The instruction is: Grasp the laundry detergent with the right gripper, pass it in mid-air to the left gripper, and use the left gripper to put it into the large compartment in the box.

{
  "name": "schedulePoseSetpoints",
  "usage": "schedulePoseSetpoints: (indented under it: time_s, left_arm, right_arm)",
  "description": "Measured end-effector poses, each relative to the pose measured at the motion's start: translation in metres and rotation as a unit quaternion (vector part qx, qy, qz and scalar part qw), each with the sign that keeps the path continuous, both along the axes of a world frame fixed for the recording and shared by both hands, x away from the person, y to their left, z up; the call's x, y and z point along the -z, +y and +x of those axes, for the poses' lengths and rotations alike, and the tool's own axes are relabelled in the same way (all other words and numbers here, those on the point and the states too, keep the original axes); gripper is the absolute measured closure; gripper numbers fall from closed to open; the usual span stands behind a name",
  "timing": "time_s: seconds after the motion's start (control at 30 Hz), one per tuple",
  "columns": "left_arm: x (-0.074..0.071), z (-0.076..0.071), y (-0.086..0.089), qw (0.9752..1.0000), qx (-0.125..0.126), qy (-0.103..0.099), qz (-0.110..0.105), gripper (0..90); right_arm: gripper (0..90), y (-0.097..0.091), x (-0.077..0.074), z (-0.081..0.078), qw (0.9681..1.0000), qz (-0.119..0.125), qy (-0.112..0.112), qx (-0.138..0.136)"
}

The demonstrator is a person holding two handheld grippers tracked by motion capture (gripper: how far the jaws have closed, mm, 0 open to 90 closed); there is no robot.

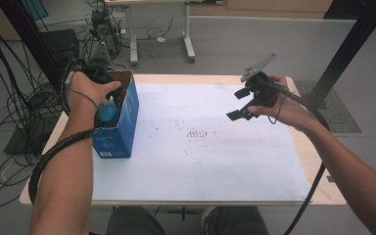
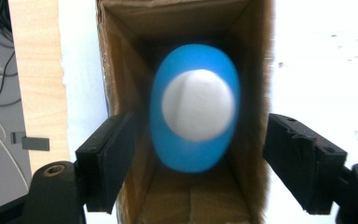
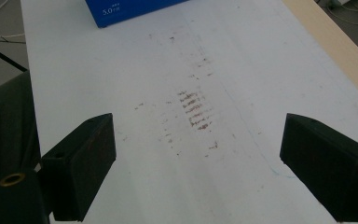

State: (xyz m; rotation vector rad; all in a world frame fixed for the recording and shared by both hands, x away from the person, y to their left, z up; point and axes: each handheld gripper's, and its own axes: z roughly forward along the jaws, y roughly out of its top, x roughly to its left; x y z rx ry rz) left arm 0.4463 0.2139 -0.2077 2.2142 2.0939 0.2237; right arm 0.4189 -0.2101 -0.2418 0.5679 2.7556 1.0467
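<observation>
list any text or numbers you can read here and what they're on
"5.0" followed by two small characters too blurred to read: white print on the blue box, right gripper view.
A line of tiny print above it: too small to read.
White label low on the box's side, high view: too small to read.
The blue bottle in the box: no text visible.

Blue box [image 1: 120, 128] stands at the left edge of the surface [image 1: 200, 166], top open. Blue bottle [image 2: 195, 108] fills most of its shaft; only narrow gaps to the cardboard walls. Left hand-held gripper [image 1: 108, 83] hangs over the opening. Rest of the white sheet is free; right hand-held gripper [image 1: 240, 105] hovers above it, nothing beneath.
</observation>
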Motion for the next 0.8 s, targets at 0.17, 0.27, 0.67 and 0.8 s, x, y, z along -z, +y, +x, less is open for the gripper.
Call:
schedulePoseSetpoints:
  time_s: [0.17,0.27,0.67,0.8]
  left_arm:
    - [-0.021,-0.004,-0.017,0.9996,0.024,-0.010,-0.005,22.0]
    - [-0.029,-0.005,-0.031,0.9990,0.041,-0.016,-0.008,20.2]
    - [-0.026,0.005,-0.094,0.9930,0.114,-0.012,-0.026,15.1]
    - [-0.023,0.010,-0.113,0.9911,0.128,-0.010,-0.033,14.7]
  right_arm:
    - [10.5,-0.003,-0.002,0.001,0.9999,-0.009,0.007,0.010]
    - [10.5,-0.004,-0.002,0.002,0.9997,-0.015,0.012,0.016]
    - [10.0,-0.018,-0.006,0.014,0.9982,-0.031,0.027,0.045]
    - [10.0,-0.023,-0.006,0.019,0.9974,-0.043,0.031,0.049]
